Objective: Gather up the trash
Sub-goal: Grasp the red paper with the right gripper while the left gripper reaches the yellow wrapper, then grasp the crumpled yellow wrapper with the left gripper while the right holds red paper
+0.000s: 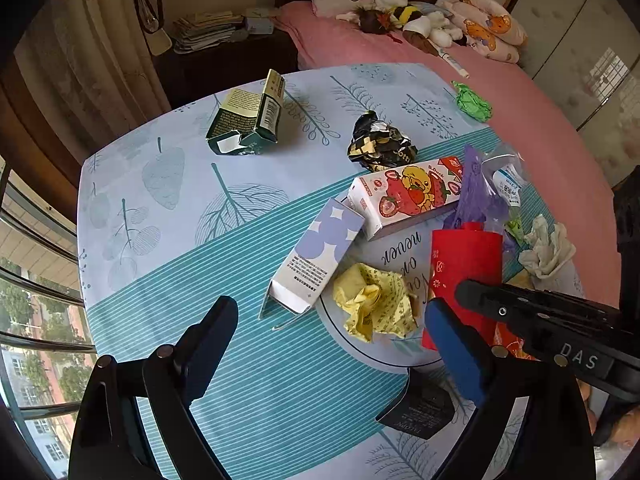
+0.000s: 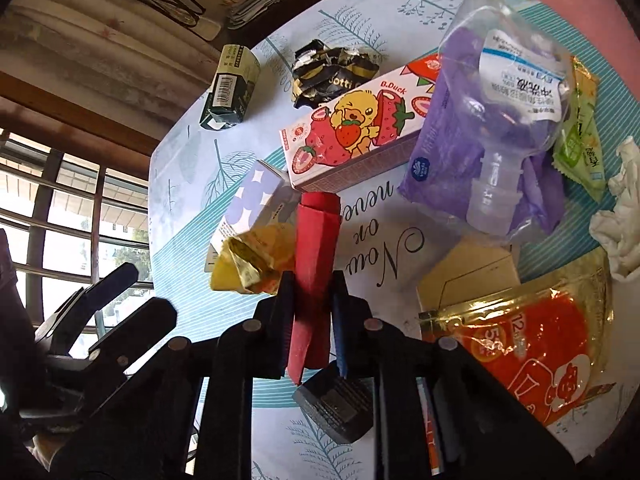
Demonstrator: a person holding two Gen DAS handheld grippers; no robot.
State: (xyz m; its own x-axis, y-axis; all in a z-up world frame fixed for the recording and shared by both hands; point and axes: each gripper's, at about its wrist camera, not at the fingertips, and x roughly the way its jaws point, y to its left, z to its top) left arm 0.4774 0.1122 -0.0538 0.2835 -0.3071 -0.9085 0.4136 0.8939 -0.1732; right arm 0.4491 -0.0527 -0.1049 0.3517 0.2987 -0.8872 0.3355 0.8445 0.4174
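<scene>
1. On the leaf-print tablecloth (image 1: 168, 240) covering a table beside a pink bed (image 1: 520, 128), assorted trash lies clustered toward the bed side: a lilac-and-white carton (image 1: 316, 256), a strawberry duck box (image 1: 408, 196), crumpled yellow paper (image 1: 372, 300) and a crushed clear plastic bottle (image 2: 508, 92) resting on a purple wrapper (image 2: 432, 152).
2. Right gripper (image 2: 312, 316): its blue-padded fingers pinch a red paper tube (image 2: 316, 248) from both sides near its closer end; the squeezed, flattened look of the tube suggests a firm hold, apt for lifting a light hollow item.
3. Left gripper (image 1: 328, 336): fingers spread wide with nothing between them, poised above the striped band of cloth, the yellow paper and lilac carton just ahead; judged to be readying for one of these.
4. Outlying pieces: a dark green carton (image 1: 248, 120), a black-and-gold foil wrapper (image 1: 380, 144) and a green paper ball (image 1: 472, 100) sit well apart from the cluster.
5. Near the right gripper lie an orange-and-gold pouch (image 2: 532, 344), white tissue (image 2: 620, 216) and a small black tag (image 2: 336, 408).
6. No bin or bag shows in either view.
</scene>
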